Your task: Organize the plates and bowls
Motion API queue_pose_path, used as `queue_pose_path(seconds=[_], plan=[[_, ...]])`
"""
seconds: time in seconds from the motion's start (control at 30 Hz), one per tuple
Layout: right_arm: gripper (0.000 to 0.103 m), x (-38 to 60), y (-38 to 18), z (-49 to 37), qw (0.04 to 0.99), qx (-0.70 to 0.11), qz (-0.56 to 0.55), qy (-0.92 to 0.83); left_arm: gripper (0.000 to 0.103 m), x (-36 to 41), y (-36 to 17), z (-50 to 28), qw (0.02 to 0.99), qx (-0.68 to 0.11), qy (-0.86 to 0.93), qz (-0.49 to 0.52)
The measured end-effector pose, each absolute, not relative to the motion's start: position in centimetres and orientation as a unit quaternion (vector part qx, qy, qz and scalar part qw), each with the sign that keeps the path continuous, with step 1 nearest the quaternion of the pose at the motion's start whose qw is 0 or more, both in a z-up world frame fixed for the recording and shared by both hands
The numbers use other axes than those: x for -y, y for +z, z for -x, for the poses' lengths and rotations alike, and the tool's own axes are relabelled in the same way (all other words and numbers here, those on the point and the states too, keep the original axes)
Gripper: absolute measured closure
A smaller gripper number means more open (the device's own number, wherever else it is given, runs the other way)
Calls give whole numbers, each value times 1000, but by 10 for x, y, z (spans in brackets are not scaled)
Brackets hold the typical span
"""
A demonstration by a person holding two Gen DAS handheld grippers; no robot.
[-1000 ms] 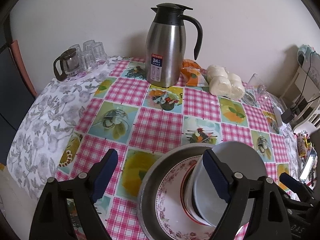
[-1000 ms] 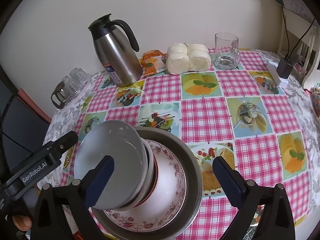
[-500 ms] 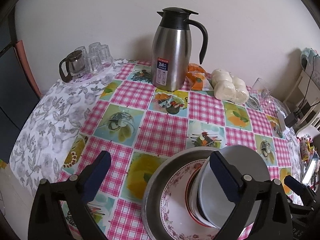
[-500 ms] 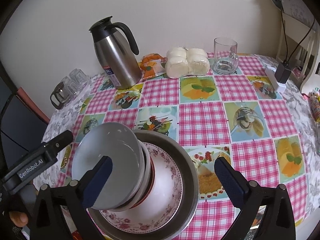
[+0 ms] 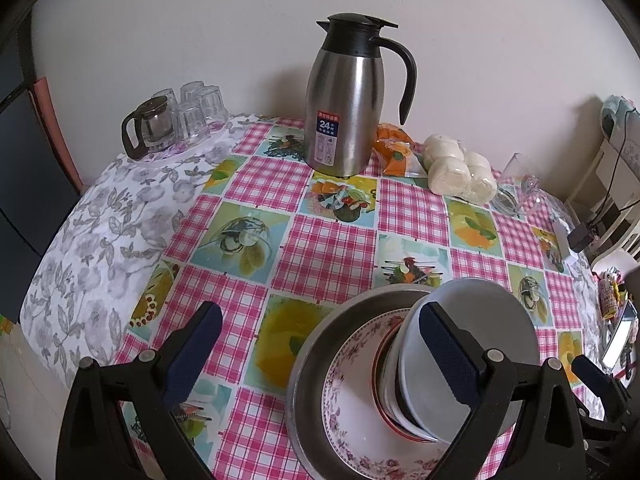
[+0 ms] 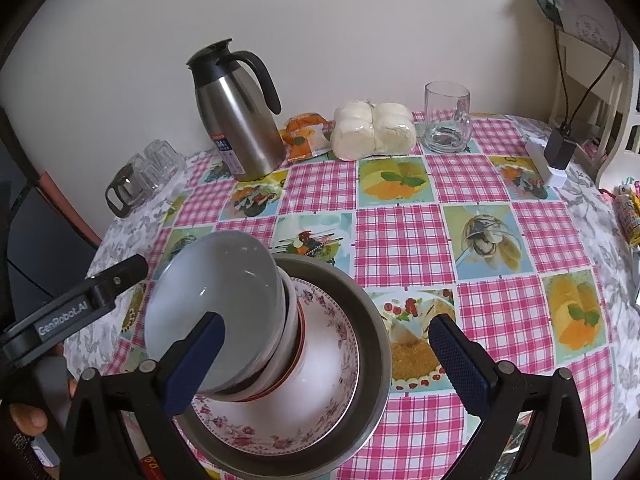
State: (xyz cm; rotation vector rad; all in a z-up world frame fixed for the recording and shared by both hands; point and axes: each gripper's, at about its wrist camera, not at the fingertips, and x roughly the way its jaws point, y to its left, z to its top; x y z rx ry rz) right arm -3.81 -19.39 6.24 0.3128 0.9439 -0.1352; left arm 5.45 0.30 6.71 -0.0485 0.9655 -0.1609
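- Left gripper (image 5: 318, 350): jaws wide apart, gripping nothing; checked desk (image 5: 332, 248) lies bare ahead of it.
- Right gripper (image 6: 328, 354): jaws spread, nothing held; bare cloth ahead and right.
- One steel basin (image 6: 370, 344) at the desk's near edge holds a floral plate (image 6: 320, 420) and tilted nested bowls (image 6: 216, 312), between both grippers.
- One thermos (image 5: 346, 108), label reading "24".

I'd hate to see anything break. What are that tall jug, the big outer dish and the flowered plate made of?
The tall jug looks like brushed stainless steel with a black, likely plastic, lid and handle. The big outer dish seems dull grey metal, with no glaze showing. The flowered plate looks like glossy white ceramic with a printed pink rim, though melamine can't be ruled out.
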Motion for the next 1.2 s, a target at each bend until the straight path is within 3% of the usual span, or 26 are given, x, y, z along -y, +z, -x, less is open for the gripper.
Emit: queue_pose_path(seconds=[0.6, 1.2], plan=[[0, 184, 63, 74, 888, -429, -151, -65, 4, -9, 74, -16, 897, -436, -68, 4], [0, 169, 33, 111, 879, -448, -146, -73, 4, -24, 47, 25, 885, -463, -44, -8]])
